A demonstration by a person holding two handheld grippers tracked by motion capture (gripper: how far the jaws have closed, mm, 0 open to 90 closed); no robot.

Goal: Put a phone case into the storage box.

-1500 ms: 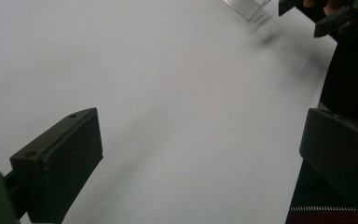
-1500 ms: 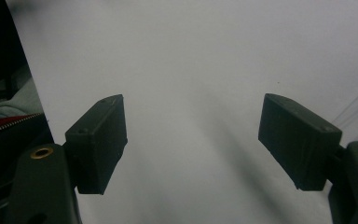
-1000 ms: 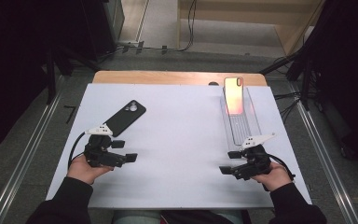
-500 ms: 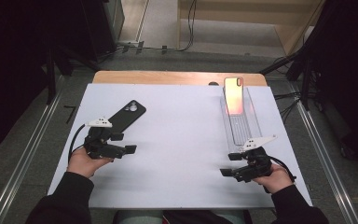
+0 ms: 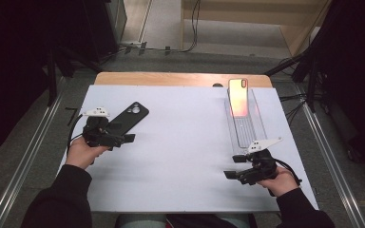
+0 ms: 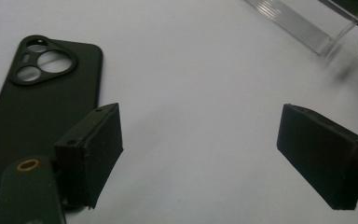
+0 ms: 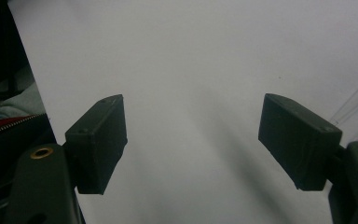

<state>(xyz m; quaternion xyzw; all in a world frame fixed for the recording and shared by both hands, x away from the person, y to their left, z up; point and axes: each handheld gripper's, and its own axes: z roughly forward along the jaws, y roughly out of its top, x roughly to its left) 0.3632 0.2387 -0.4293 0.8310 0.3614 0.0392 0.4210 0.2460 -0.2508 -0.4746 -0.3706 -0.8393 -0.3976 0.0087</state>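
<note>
The black case [image 5: 129, 118] lies camera-holes up on the white sheet [image 5: 185, 142], partly under the left tongs [image 5: 123, 134], whose jaws are spread wide with one jaw over the case's near end and nothing held. The right tongs [image 5: 231, 167] hover, also released, just short of the clear tray's [image 5: 247, 130] near end. A phone [image 5: 238, 97] leans at the tray's far end.

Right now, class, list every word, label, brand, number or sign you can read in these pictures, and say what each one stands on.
None can be read.
Black phone case: no brand or lettering shows on its back.
Phone in the clear stand: glowing orange, nothing legible.
</note>
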